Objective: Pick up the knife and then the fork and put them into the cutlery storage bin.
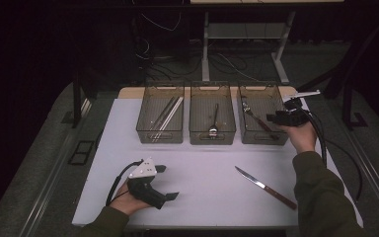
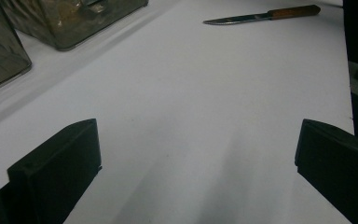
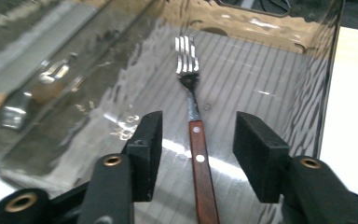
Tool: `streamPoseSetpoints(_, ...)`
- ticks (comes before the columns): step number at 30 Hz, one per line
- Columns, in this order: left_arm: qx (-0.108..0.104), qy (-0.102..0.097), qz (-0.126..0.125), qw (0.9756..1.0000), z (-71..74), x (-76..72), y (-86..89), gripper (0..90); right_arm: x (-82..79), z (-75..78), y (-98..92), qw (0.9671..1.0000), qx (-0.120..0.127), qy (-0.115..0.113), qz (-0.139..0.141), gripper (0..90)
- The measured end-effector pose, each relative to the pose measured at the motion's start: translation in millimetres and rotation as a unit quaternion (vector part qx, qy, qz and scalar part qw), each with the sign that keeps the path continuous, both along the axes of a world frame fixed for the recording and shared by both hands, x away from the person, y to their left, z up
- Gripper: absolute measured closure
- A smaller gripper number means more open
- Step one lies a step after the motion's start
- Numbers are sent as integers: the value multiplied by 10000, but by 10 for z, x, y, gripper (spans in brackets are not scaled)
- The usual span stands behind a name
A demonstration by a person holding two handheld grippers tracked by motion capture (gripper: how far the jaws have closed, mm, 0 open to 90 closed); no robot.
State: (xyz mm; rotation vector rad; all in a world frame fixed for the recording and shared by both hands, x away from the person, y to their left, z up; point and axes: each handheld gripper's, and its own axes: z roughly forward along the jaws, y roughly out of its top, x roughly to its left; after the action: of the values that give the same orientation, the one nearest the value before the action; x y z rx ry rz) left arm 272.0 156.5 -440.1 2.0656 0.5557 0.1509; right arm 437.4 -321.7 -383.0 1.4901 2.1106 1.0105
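A wood-handled fork (image 3: 200, 149) lies on the ribbed floor of the right-hand clear bin (image 3: 279, 60), tines pointing away. My right gripper (image 3: 198, 126) hangs just over its handle with both jaws apart, the pads clear of the handle on either side. From above, that gripper (image 1: 275, 118) reaches over the right bin (image 1: 261, 140) where the fork (image 1: 254, 117) lies. My left gripper (image 1: 169, 182) rests low at the table's front left, jaws spread wide with nothing between them (image 2: 198, 135).
A wood-handled knife (image 1: 265, 186) lies on the white table at the front right, seen far off from the left gripper (image 2: 261, 16). The left bin (image 1: 160, 116) holds long thin utensils. The middle bin (image 1: 212, 123) holds a spoon.
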Motion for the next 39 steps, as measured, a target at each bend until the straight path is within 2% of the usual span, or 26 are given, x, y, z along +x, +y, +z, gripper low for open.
streamPoseSetpoints(2, 1, -1, 3, 10000, 0, 0, 1, 0, -40, 43, -5, 9999, 87, -55, 39, 474)
streamPoseSetpoints(6, -1, -5, 10, 10000, 1, 1, 2, 0, -148, 124, 11, 9990, 151, -155, 384, 432)
streamPoseSetpoints(15, 18, -10, 70, 10000, -5, 5, 12, 0, -476, 239, 47, 9947, 270, -322, 934, 359)
streamPoseSetpoints(20, 22, -15, 105, 9999, -5, 10, 33, 0, -650, 185, 48, 9926, 354, -233, 1136, 333)
streamPoseSetpoints(28, 34, -17, 134, 9999, -4, 15, 48, 0, -922, 38, 87, 9875, 404, -113, 1521, 329)
streamPoseSetpoints(32, 5, -35, 128, 9999, -4, 11, 45, 0, -1042, -15, 97, 9852, 422, -182, 1651, 330)
streamPoseSetpoints(39, 8, -32, 119, 9999, 1, 3, 44, 0, -1231, -84, 98, 9838, 404, -277, 1726, 330)
